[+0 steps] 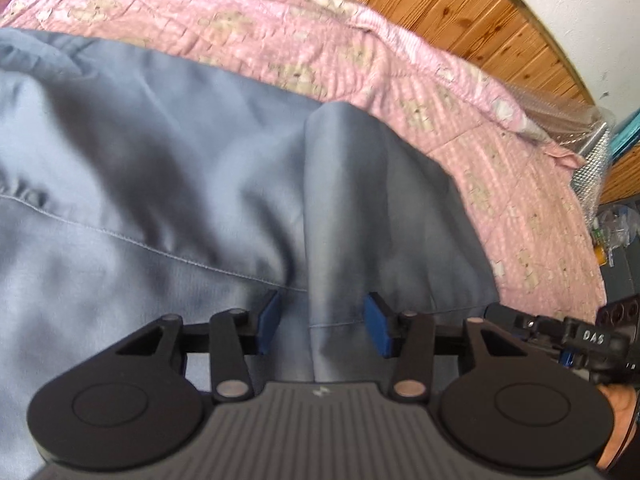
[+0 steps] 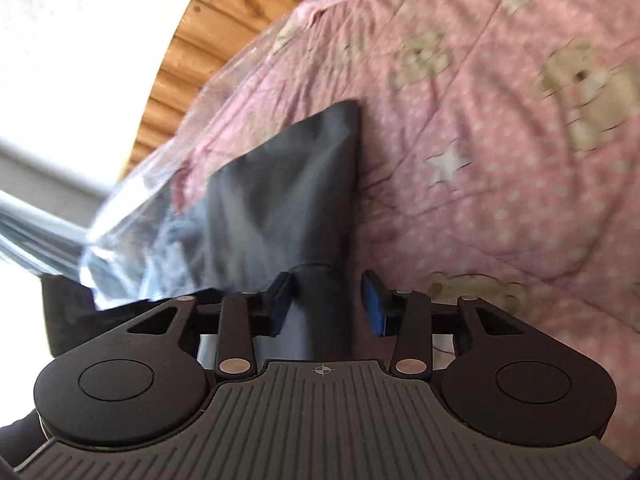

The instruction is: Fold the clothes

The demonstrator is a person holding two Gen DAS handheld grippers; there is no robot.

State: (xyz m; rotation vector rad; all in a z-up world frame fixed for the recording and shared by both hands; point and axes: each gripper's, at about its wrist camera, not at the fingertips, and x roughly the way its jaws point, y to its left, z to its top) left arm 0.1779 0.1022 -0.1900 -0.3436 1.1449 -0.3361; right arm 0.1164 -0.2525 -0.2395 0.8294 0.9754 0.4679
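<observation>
A blue-grey garment (image 1: 168,168) lies spread on a pink quilt (image 1: 500,184), with a stitched seam running across it. A raised fold of this cloth runs toward me between the blue pads (image 1: 378,326) of my left gripper (image 1: 323,322), which stands open around it. In the right wrist view the same cloth (image 2: 280,184) looks dark grey and tapers to a corner on the quilt (image 2: 500,140). A ridge of it passes between the fingers of my right gripper (image 2: 328,304), also open; the left pad (image 2: 282,300) touches the cloth.
Wooden wall panelling (image 1: 460,4) borders the far side of the bed. Crinkled clear plastic (image 2: 132,216) lies along the quilt's edge beside a metal rail (image 2: 32,228). Small clutter (image 1: 616,232) sits past the bed. A hand (image 1: 620,420) holds the other gripper's black body (image 1: 580,336).
</observation>
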